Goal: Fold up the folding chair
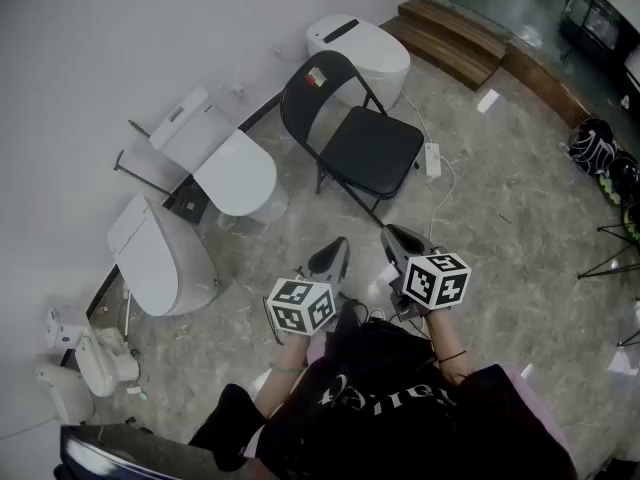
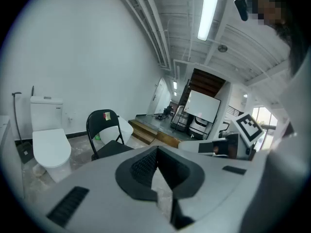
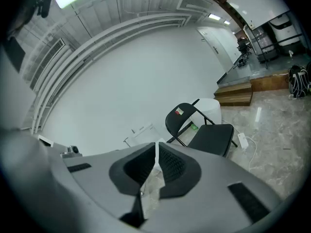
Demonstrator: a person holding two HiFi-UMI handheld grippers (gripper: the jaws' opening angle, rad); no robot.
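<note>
The black folding chair stands unfolded on the marble floor near the white wall, with a small sticker on its backrest. Both grippers hang in the air short of it and touch nothing. My left gripper is shut with nothing between its jaws, and my right gripper beside it is shut and empty too. In the left gripper view the chair stands left of the closed jaws. In the right gripper view the chair is ahead and to the right of the closed jaws.
Three white toilets stand along the wall around the chair. A power strip with its cable lies right of the chair. Wooden steps are at the back, a dark bag and tripod legs at the right.
</note>
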